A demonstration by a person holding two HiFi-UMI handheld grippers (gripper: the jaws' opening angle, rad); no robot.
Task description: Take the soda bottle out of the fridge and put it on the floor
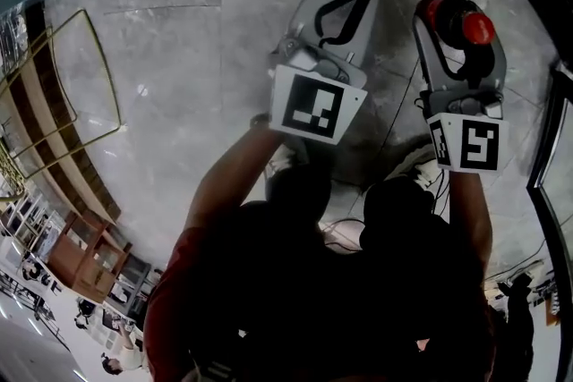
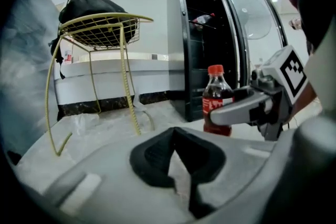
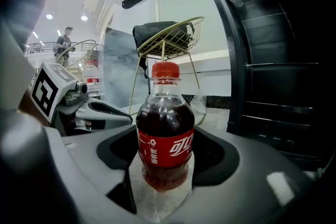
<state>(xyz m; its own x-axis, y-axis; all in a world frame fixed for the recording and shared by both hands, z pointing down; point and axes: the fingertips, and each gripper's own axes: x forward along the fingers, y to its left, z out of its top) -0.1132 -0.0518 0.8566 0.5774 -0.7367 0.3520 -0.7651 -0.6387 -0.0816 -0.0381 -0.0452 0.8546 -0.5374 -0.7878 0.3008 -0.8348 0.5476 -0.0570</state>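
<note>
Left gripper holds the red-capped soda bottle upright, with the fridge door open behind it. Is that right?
Not quite: it is the right gripper that holds the soda bottle; the right gripper view shows it clamped between those jaws. The left gripper holds nothing. The rest stands: the bottle is upright with its red cap on, and the fridge door is open.

In the head view the right gripper (image 1: 458,33) hides most of the soda bottle (image 1: 477,28).
</note>
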